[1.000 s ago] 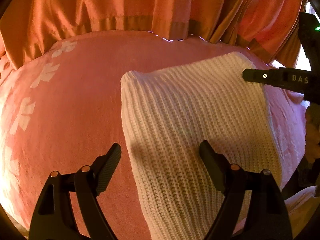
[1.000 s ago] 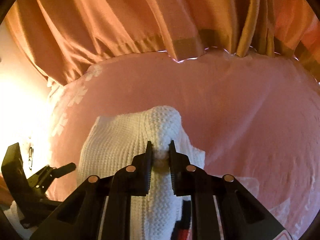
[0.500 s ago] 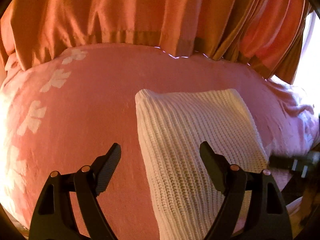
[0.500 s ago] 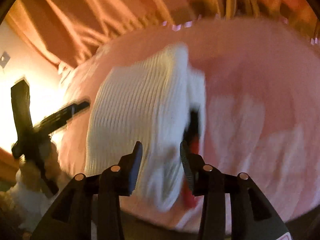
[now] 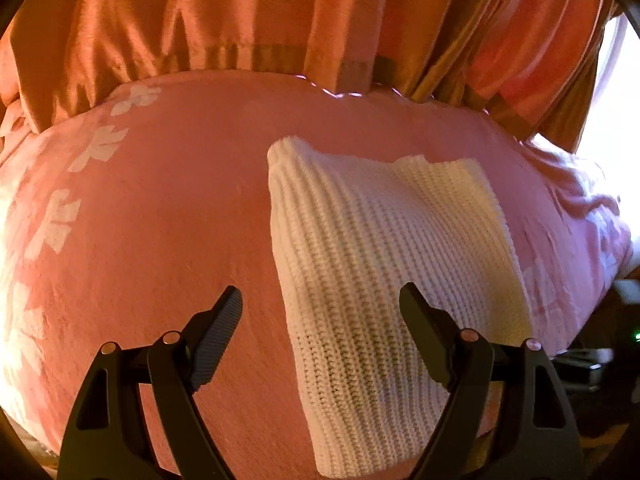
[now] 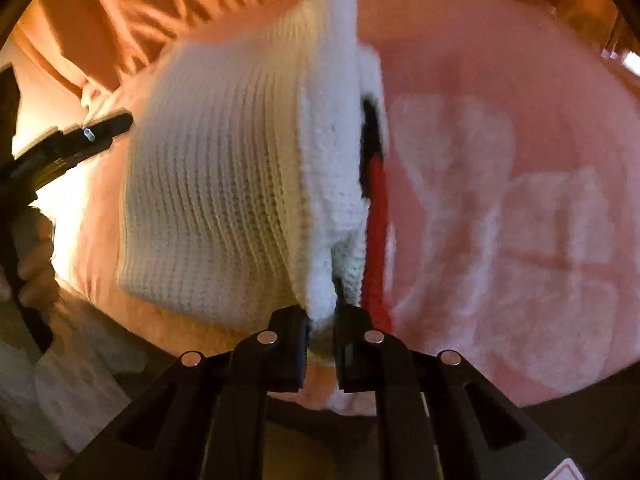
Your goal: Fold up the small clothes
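Note:
A white ribbed knit garment (image 5: 384, 248) lies folded on the pink blanket (image 5: 160, 220). My left gripper (image 5: 320, 292) hovers open above the garment's near left edge, with one finger over the blanket and the other over the knit. In the right wrist view the same garment (image 6: 224, 184) shows a red and black patch (image 6: 376, 200) under its right edge. My right gripper (image 6: 322, 312) is closing, its pads pinching the garment's near corner. The left gripper (image 6: 80, 140) shows at the far left of that view, held by a hand (image 6: 36, 264).
An orange curtain (image 5: 240, 12) hangs along the far side of the bed. The blanket (image 6: 500, 200) carries pale flower prints (image 5: 96, 148). The bed's edge drops off at the near right, and bright light comes in from the window (image 5: 612, 120).
My right gripper let go of the raised fold, came down toward the near edge and closed on the garment's near corner. It has left the left wrist view. The left gripper stayed put.

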Action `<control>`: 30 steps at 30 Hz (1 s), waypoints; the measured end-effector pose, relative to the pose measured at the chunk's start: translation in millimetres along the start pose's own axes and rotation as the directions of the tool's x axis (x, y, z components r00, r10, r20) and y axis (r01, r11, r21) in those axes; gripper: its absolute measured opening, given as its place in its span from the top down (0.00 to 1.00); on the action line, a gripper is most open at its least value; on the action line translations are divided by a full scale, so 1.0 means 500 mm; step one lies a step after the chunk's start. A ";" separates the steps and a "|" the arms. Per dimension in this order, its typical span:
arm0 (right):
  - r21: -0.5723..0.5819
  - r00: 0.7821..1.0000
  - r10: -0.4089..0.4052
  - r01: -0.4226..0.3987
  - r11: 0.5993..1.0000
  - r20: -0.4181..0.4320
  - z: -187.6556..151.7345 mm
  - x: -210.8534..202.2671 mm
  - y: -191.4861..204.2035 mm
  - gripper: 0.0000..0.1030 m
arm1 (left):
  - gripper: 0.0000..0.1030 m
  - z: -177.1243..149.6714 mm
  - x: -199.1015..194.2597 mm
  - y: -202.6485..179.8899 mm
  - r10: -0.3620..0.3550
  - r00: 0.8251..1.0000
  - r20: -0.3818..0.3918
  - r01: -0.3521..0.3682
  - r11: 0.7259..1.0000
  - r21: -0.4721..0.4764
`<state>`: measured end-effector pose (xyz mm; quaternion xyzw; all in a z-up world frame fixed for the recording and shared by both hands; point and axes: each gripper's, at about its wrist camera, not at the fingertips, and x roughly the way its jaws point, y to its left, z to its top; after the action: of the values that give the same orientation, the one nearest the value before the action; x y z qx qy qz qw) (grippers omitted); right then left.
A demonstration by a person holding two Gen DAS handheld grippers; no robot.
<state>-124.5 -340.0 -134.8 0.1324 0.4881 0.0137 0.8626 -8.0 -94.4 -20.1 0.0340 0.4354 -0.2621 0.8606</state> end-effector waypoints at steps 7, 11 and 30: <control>0.007 0.993 0.009 -0.010 1.000 0.116 0.066 -0.092 0.019 0.55 | 0.24 -0.009 -0.001 -0.019 0.012 1.000 0.010 -0.013 0.999 0.034; -0.061 0.987 -0.045 0.055 0.997 0.156 0.135 -0.109 0.027 0.34 | 0.22 -0.003 0.007 -0.018 -0.003 1.000 -0.005 0.003 1.000 0.015; 0.130 0.973 0.231 -0.228 0.965 -0.005 0.187 0.083 -0.061 0.36 | 0.18 0.011 0.184 0.064 -0.374 0.910 -0.179 0.277 0.869 -0.411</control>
<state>-26.9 -383.3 -131.4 0.2430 0.4782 0.0836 0.8399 56.1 -107.1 -92.6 -0.1730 0.5831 -0.3095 0.7310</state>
